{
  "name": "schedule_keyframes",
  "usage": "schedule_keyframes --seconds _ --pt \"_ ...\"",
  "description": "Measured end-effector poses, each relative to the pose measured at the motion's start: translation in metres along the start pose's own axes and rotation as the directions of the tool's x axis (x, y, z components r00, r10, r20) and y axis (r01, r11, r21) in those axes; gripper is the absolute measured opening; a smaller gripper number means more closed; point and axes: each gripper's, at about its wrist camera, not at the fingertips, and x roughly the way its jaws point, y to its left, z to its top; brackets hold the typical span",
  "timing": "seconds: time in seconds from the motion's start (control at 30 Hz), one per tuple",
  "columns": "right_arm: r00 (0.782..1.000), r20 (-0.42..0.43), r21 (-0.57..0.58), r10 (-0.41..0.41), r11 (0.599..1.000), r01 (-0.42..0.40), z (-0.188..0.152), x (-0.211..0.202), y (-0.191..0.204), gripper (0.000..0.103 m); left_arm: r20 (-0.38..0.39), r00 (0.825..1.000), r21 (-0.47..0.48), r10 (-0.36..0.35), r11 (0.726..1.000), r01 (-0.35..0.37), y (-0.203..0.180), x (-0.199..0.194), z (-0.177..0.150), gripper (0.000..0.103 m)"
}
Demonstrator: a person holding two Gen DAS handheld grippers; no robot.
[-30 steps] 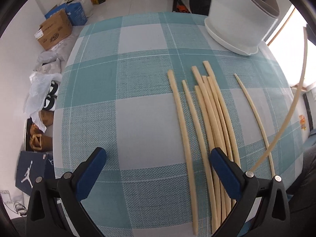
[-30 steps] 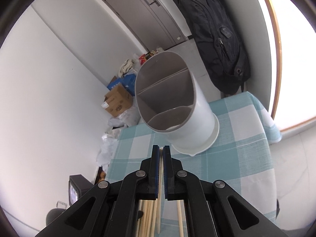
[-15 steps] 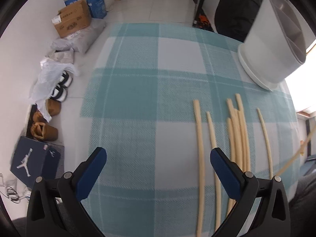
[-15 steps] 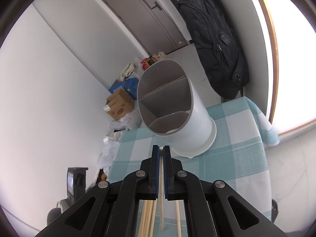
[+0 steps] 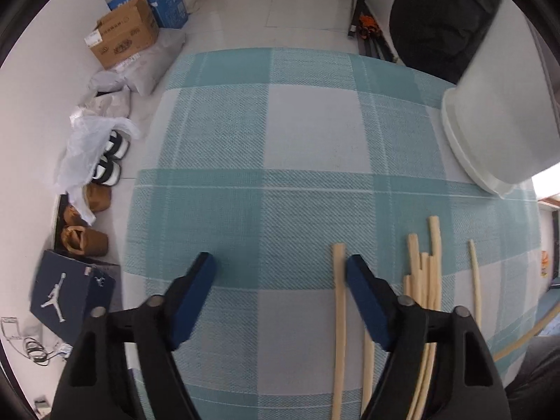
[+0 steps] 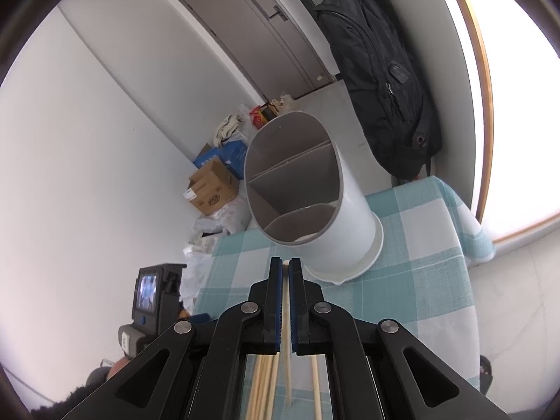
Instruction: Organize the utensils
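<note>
Right gripper [image 6: 286, 266] clamped on one chopstick [image 6: 287, 332] facing the holder [image 6: 350, 217]; left gripper [image 5: 280, 269] closing, nothing gripped, one chopstick between jaws.

Bright daylight from the blown-out window [image 6: 518, 112]; fisheye-bent edges, slight blur

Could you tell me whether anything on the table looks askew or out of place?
Yes: the chopsticks lie loose on the checked tablecloth, some overlapping in an uneven bunch, while the white holder shows no chopsticks inside.
</note>
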Motion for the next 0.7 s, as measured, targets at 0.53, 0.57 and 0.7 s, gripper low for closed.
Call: schedule_keyframes --seconds 0.53,0.57,0.7 --pt "1.0 0.007 -0.01 -0.019 1.0 0.019 -0.001 -0.001 0.002 0.003 0.071 0.991 0.011 -0.116 0.993 0.115 -0.008 -0.009 0.002 0.002" --pt "1.0 0.009 -0.011 -0.021 1.0 0.021 -0.001 -0.001 0.003 0.003 0.071 0.986 -0.014 -0.149 0.989 0.15 -0.003 -0.008 0.002 0.002" --pt "0.999 0.02 -0.025 -0.035 0.999 0.036 -0.004 -0.002 0.005 0.003 0.083 0.974 -0.067 -0.209 0.974 0.214 0.008 -0.011 0.001 0.002"
